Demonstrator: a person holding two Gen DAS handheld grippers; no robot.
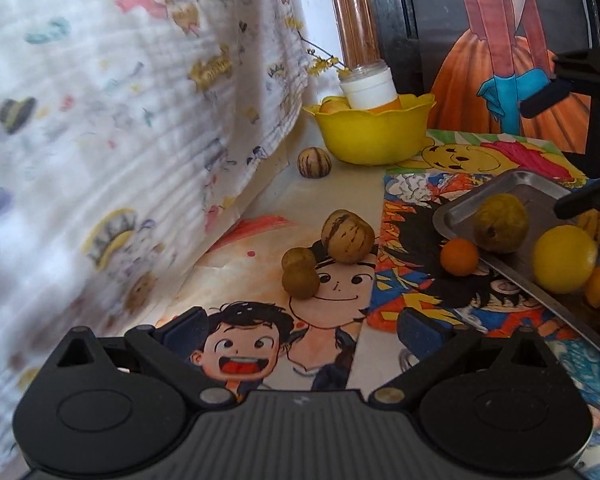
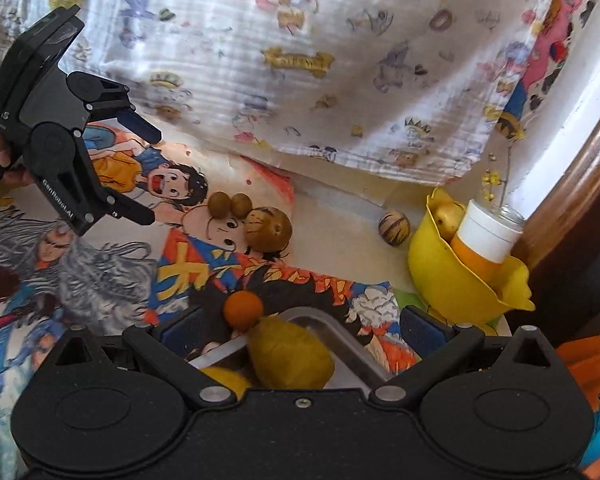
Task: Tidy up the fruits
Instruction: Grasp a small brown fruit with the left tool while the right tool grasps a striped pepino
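Observation:
My left gripper [image 1: 300, 328] is open and empty, low over the cartoon-print table cover; the right wrist view shows it at the upper left [image 2: 150, 176]. Ahead of it lie two small brown fruits [image 1: 299, 272] touching a larger striped brown fruit [image 1: 347, 238]. My right gripper [image 2: 300, 328] is open above the corner of a metal tray [image 2: 340, 332], over an olive-yellow fruit [image 2: 290, 354] resting there. An orange fruit [image 2: 242, 308] sits just outside the tray rim. A yellow bowl [image 1: 370, 132] holds one fruit and a bottle.
A small striped fruit [image 1: 314, 163] lies alone beside the bowl. The tray [image 1: 540, 192] also carries a yellow fruit [image 1: 564, 258] and a striped one [image 1: 596, 224]. A printed white cloth [image 1: 120, 120] hangs along the left. A tall bottle [image 2: 488, 232] leans in the bowl [image 2: 452, 276].

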